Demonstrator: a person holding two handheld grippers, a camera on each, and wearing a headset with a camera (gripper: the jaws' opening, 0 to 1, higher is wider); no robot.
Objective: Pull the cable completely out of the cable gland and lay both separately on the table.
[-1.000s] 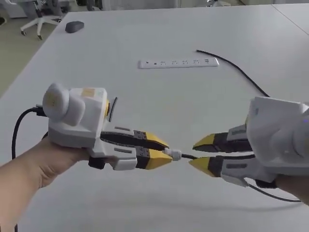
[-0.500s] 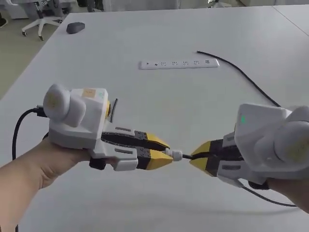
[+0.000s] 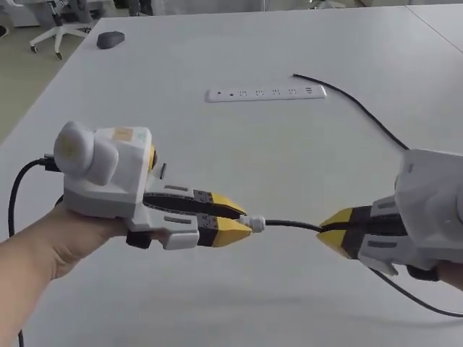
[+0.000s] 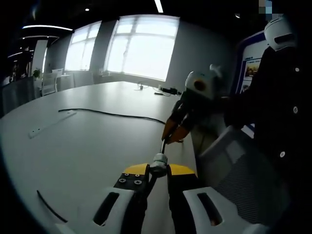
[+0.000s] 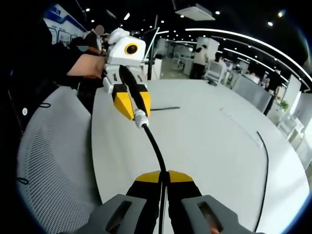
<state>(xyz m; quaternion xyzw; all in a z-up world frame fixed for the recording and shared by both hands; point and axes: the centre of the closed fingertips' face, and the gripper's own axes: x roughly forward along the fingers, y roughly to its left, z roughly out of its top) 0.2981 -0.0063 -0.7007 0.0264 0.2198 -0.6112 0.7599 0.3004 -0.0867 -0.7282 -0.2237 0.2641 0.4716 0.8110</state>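
The left gripper (image 3: pixel 242 225) is clenched on the white cable gland (image 3: pixel 255 223), which protrudes from its yellow jaw tips; the right gripper (image 3: pixel 329 235) is clamped on the black cable (image 3: pixel 289 225); both are held above the white table (image 3: pixel 275 159), with a gap between them. A straight run of cable spans that gap; its end enters the gland, so the cable is not yet out; behind the right gripper the cable trails down toward the table. Farther back on the table lie a white power strip (image 3: pixel 265 93); a black cord (image 3: pixel 354 105) with its end just beside the strip; a dark mouse (image 3: pixel 110 40) near the far edge.
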